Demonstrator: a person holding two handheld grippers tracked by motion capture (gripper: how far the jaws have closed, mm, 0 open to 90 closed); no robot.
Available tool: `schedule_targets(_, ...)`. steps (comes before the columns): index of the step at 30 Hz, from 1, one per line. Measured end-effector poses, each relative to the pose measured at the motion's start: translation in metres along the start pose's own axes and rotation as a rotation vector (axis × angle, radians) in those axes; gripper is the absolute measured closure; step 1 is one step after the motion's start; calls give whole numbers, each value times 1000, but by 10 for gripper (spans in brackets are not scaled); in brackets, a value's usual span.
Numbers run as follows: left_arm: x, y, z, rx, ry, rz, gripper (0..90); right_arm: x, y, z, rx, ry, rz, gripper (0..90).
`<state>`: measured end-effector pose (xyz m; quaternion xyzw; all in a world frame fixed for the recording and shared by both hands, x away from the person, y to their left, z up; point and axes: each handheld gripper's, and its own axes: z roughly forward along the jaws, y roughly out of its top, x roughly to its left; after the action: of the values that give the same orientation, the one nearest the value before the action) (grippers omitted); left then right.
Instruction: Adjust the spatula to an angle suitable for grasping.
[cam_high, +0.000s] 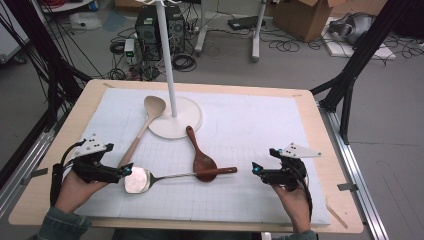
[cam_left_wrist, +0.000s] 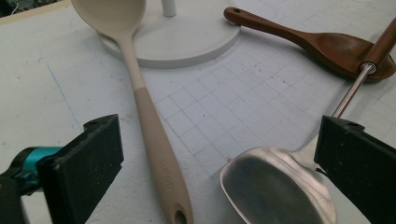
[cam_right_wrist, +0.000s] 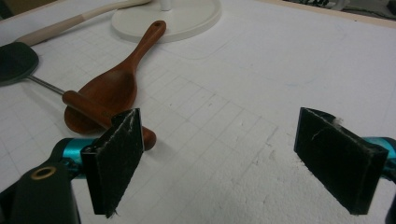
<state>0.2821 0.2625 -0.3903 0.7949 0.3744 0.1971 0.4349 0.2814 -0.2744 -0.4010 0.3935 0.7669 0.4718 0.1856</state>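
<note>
In the high view, the left claw (cam_high: 126, 171) is at the lower left of the frame, held by the person's left hand (cam_high: 75, 189) that comes in from the bottom edge. Its jaws stand spread, with nothing between the pads. Just at its tip lies the metal spatula (cam_high: 136, 180), flat on the white mat (cam_high: 250, 125) that covers the desk (cam_high: 320, 130). The thin steel shaft of the spatula goes to the right and ends in a brown wooden grip, which rests on the bowl of the dark wooden spoon (cam_high: 202, 159) near the middle of the frame.

In the left gripper view, the blade of the metal spatula (cam_left_wrist: 275, 189) is at the lower right, beside the right jaw, and the beige ladle (cam_left_wrist: 140, 102) runs from the top left down to the bottom centre, between the two jaws but not touched by them.

The right claw (cam_high: 256, 170) is at the lower right of the high view, in the right hand (cam_high: 292, 200). Its jaws are spread wide too and grip nothing; it is near the grip end of the spatula but apart from it.

The beige ladle (cam_high: 145, 125) lies in the upper left part of the mat, and its bowl touches the round foot of the white stand (cam_high: 175, 120), whose pole rises to the top edge.
</note>
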Motion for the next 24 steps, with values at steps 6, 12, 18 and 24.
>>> schedule_targets(6, -1, 0, 1, -4, -2, -2, 18, -1, -1, -1, 3, 2, 3, 151)
schedule_targets(12, -1, 1, 0, -4, -5, 1, 18, 0, 1, -3, 0, 11, 4, 152)
schedule_targets(18, -1, 0, 0, -7, -6, -3, 18, 2, 2, -1, 4, 33, 4, 158)
schedule_targets(24, -2, 0, 1, -3, -9, -1, 18, 3, 3, -1, 10, 45, 4, 172)
